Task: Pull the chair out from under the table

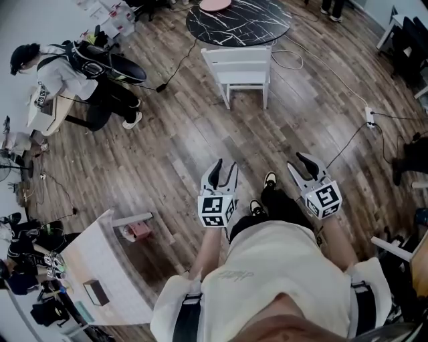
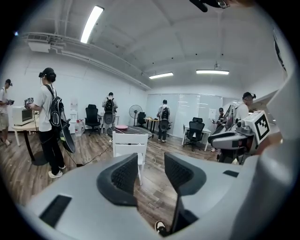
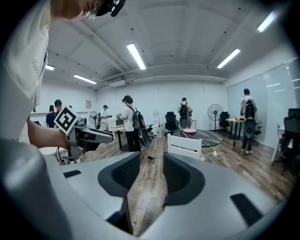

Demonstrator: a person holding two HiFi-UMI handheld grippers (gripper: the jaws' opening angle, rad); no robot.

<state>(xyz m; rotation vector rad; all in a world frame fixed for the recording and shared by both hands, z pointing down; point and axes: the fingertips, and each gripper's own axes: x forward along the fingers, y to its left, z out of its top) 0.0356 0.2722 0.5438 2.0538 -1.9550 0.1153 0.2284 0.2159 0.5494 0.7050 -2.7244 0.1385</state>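
A white wooden chair (image 1: 237,70) stands at the near edge of the round black marble table (image 1: 237,20), its slatted back towards me. Both grippers are well short of it, over the wooden floor. My left gripper (image 1: 223,172) is open with nothing between its fingers, and my right gripper (image 1: 309,167) is open and empty too. In the left gripper view the chair (image 2: 129,150) shows beyond the left gripper (image 2: 151,171), above its left pad. In the right gripper view the chair (image 3: 185,146) and table (image 3: 201,137) lie ahead, to the right of the right gripper (image 3: 151,176).
A person with a backpack (image 1: 73,73) stands at a desk on the left. A black cable (image 1: 177,63) runs over the floor to the table, and a power strip (image 1: 370,117) lies on the right. A white desk (image 1: 114,267) is at the lower left. My shoes (image 1: 264,194) show between the grippers.
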